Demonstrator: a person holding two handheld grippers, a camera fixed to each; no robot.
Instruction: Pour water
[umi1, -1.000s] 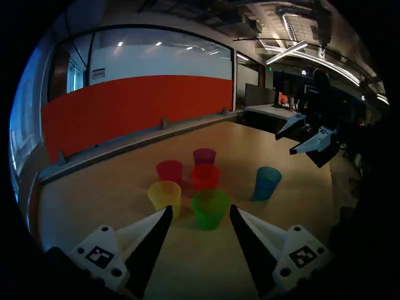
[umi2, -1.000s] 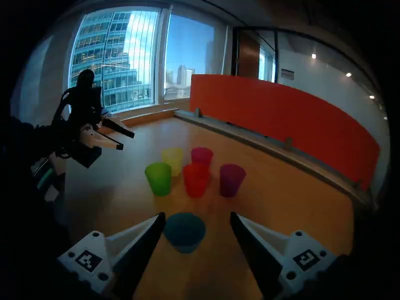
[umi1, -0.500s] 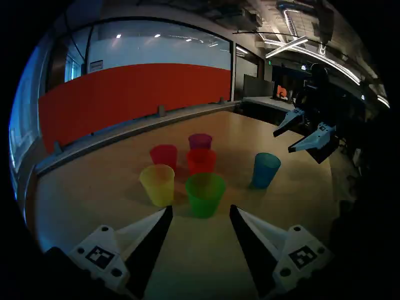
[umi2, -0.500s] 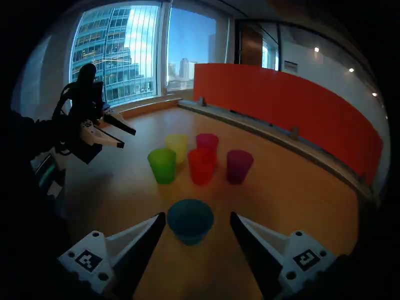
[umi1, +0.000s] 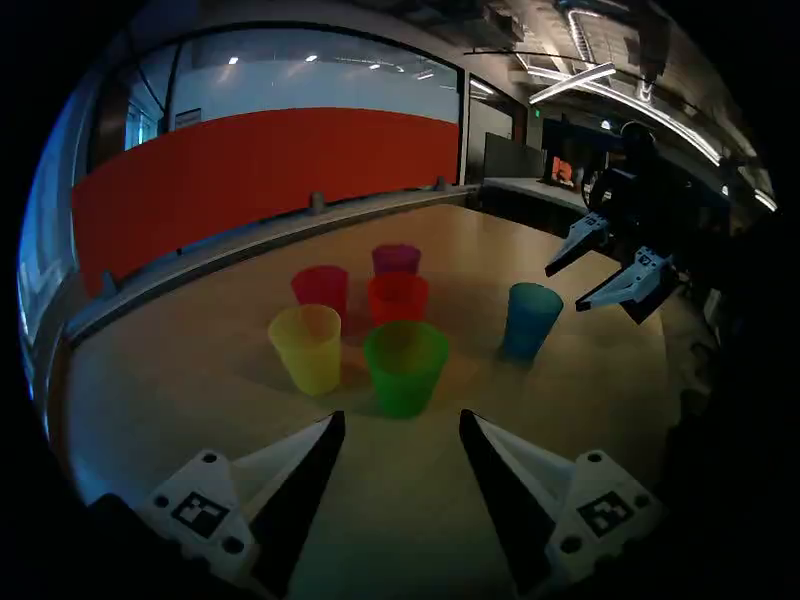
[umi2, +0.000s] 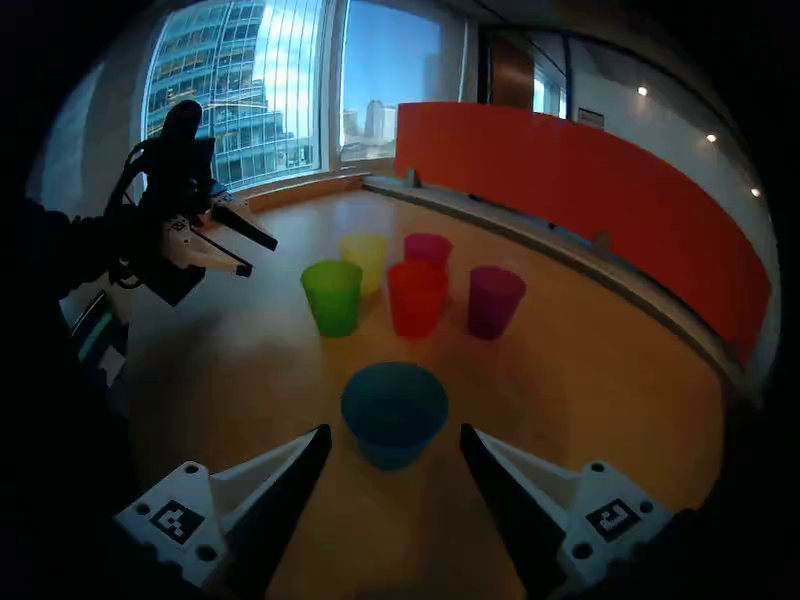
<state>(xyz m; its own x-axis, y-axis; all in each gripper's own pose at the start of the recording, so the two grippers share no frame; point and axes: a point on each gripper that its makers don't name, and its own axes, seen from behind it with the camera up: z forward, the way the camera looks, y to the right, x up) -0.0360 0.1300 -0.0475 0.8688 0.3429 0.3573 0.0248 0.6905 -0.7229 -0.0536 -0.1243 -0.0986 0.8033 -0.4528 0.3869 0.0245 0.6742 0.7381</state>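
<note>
We hold both claws apart. The blue cup (umi2: 393, 405) sits just before the right claw (umi2: 393, 432), the green cup (umi1: 405, 367) before the left claw (umi1: 400, 418).

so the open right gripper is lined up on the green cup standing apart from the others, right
No: in the right gripper view the open right gripper faces the blue cup, standing apart; the green cup is grouped with the rest.

Five cups (umi1: 398, 300) clustered on table (umi1: 170, 400), sixth cup (umi1: 530, 318) apart beside them.
</note>
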